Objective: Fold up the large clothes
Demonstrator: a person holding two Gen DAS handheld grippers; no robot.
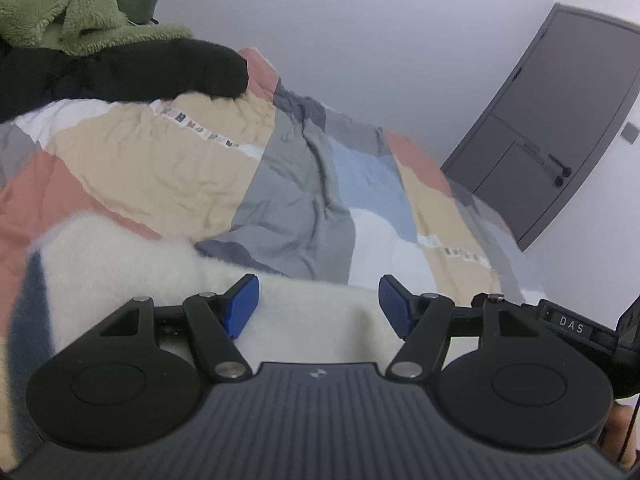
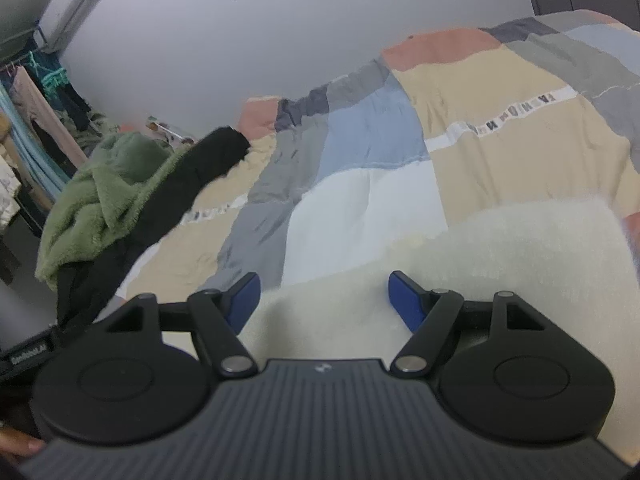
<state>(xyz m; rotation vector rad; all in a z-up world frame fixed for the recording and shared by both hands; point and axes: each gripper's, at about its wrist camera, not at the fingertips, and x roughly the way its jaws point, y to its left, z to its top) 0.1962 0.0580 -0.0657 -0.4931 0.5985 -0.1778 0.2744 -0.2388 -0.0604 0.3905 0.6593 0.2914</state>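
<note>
I have both sets of tongs standing open over the cream-white fluffy fleece garment (image 1: 132, 264), with nothing pinched in either. The left tongs (image 1: 318, 306) show their blue pads spread apart, the fleece lying under and between them and running off to their left. The right tongs (image 2: 324, 300) are spread the same way, with the fleece under them and stretching away to their right. The garment lies on the bed, on a patchwork quilt of beige, grey, blue, white and salmon panels (image 1: 188, 168) that fills the space ahead of both tongs.

My worry is the pile. It is thick and soft, so if I close too shallow I judge the pads will catch only fuzz and the cloth will slip out when I lift. If I go too deep, I may pinch the quilt along with the garment and drag the bedding up. The garment's edges look blurred, so I cannot tell where a hem or corner is, and uneven grabs would give a skewed fold.

Ahead and left of the left tongs sits a heap of green fleece (image 1: 68, 4) over a black garment (image 1: 120, 72), well apart; a wide sweep could snag it.
</note>
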